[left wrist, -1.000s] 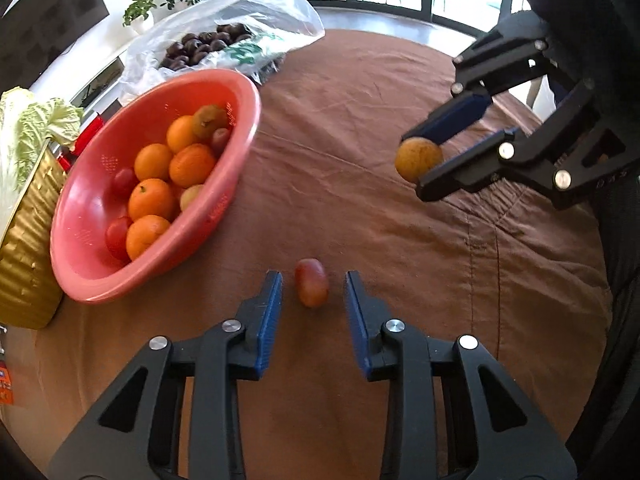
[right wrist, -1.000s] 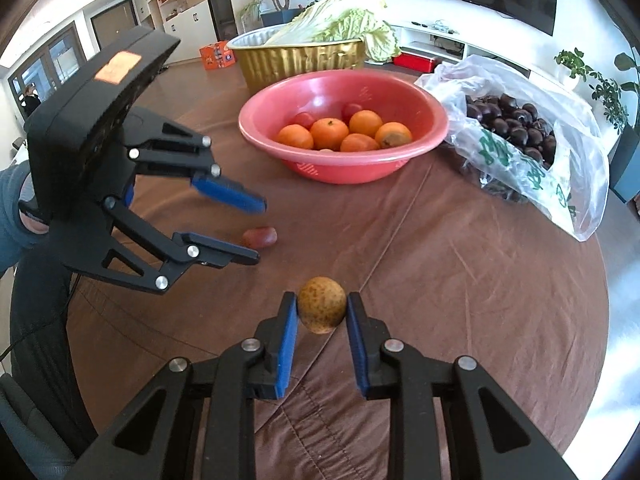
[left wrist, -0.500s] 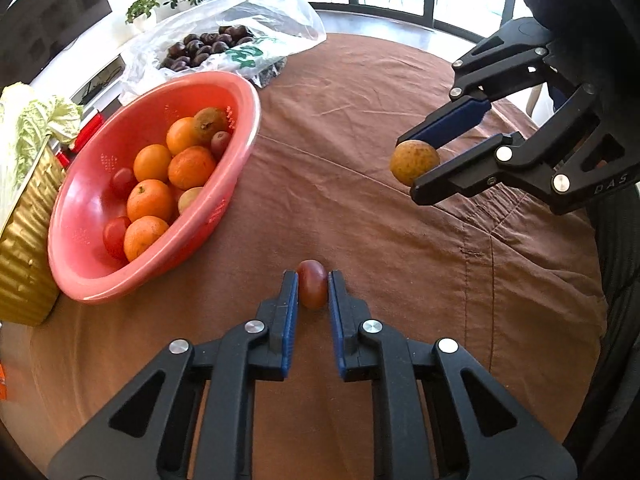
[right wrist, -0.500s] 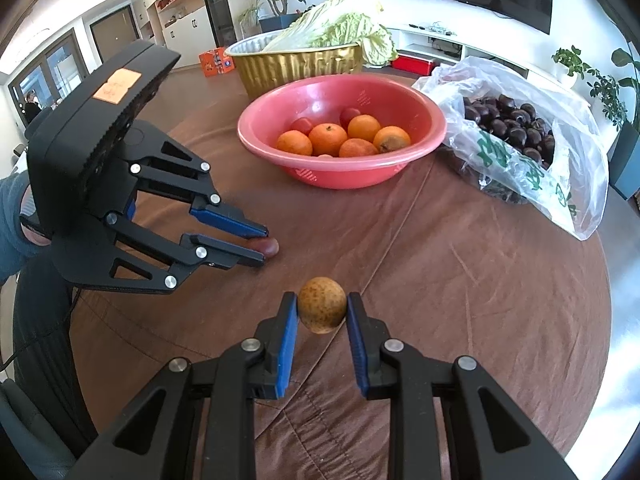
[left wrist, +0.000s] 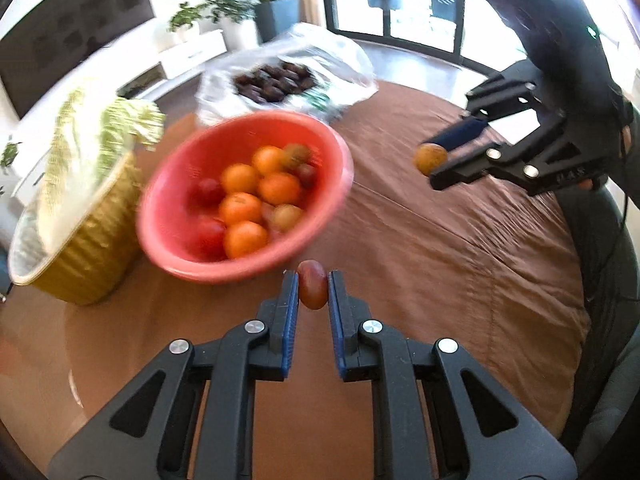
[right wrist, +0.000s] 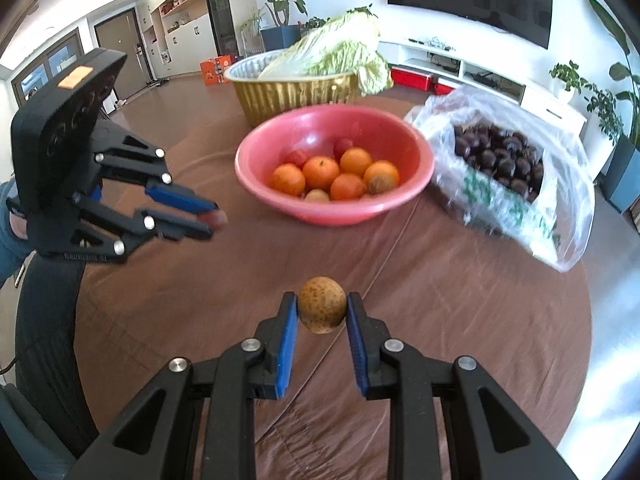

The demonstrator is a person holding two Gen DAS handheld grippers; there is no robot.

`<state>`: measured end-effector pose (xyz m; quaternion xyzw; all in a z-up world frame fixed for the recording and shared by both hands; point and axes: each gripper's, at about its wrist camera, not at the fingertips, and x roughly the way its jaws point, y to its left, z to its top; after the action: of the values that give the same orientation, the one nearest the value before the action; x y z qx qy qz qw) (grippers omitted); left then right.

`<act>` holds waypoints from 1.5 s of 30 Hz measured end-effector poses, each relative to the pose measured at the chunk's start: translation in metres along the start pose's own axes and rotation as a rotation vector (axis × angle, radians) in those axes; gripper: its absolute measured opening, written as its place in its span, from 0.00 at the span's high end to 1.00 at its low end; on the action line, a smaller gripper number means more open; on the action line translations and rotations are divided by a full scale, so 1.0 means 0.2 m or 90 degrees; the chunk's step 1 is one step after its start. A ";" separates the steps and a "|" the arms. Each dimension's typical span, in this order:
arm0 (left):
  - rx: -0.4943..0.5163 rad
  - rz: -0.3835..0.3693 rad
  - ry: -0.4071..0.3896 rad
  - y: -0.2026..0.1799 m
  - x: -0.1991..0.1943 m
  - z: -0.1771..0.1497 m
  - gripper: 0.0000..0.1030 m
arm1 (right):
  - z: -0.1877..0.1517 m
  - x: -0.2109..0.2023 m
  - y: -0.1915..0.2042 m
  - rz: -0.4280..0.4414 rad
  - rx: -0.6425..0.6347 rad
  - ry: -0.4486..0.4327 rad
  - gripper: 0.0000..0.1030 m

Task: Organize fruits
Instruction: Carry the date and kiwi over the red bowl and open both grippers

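The red bowl point(left wrist: 172, 216) sits ahead and left of my left gripper point(left wrist: 313, 292), the nearer one, clamped on a small red fruit point(left wrist: 312, 285); my right gripper point(right wrist: 322, 312), farther back, grips a speckled yellow fruit point(right wrist: 322, 310).

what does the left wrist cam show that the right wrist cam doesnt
Only the left wrist view shows the tall dark-framed glass windows behind the table, and the small dark red oval fruit full on between the left gripper pads.

Only the right wrist view shows the brown door, the white wall cupboards and the orange box on the floor.

Both show the pink plastic bowl of oranges, the gold foil tray with cabbage, the clear bag of dark chestnuts, the brown tablecloth, and the speckled tan round fruit in the right gripper.
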<state>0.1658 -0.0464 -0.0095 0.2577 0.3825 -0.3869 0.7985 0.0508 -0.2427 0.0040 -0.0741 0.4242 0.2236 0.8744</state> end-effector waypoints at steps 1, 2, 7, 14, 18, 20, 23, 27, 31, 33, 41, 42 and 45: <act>-0.003 0.007 0.000 0.03 0.00 0.02 0.87 | 0.03 0.00 0.00 0.000 -0.005 -0.004 0.74; -0.006 0.014 0.000 0.06 0.00 0.03 0.87 | 0.05 0.00 0.00 -0.001 -0.008 -0.006 0.74; -0.033 0.048 0.010 0.22 0.08 0.11 0.87 | 0.21 0.04 -0.02 -0.008 -0.024 -0.014 0.74; -0.039 0.057 0.029 0.35 0.26 0.23 0.87 | 0.39 0.21 -0.04 -0.025 -0.044 0.003 0.74; -0.046 0.053 0.037 0.38 0.34 0.26 0.87 | 0.45 0.34 -0.07 -0.031 -0.044 0.025 0.74; -0.042 0.053 0.041 0.39 0.38 0.27 0.87 | 0.46 0.38 -0.08 -0.032 -0.043 0.035 0.74; -0.044 0.048 0.046 0.39 0.43 0.27 0.87 | 0.47 0.45 -0.09 -0.028 -0.042 0.045 0.74; -0.047 0.051 0.050 0.40 0.47 0.26 0.86 | 0.47 0.50 -0.09 -0.027 -0.043 0.051 0.74; -0.054 0.056 0.052 0.40 0.49 0.27 0.86 | 0.47 0.53 -0.10 -0.028 -0.048 0.054 0.74; -0.062 0.059 0.053 0.41 0.50 0.27 0.86 | 0.47 0.54 -0.09 -0.030 -0.051 0.055 0.74; -0.072 0.063 0.058 0.42 0.51 0.26 0.79 | 0.48 0.53 -0.07 -0.045 -0.062 0.047 0.68; -0.076 0.066 0.055 0.42 0.51 0.26 0.76 | 0.48 0.52 -0.07 -0.052 -0.064 0.047 0.67; -0.086 0.076 0.041 0.43 0.47 0.26 0.45 | 0.47 0.49 -0.08 -0.060 -0.064 0.045 0.67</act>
<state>0.2960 -0.0726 -0.0460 0.2378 0.4173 -0.3035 0.8230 0.1789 -0.1949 -0.0137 -0.1460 0.4388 0.2005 0.8637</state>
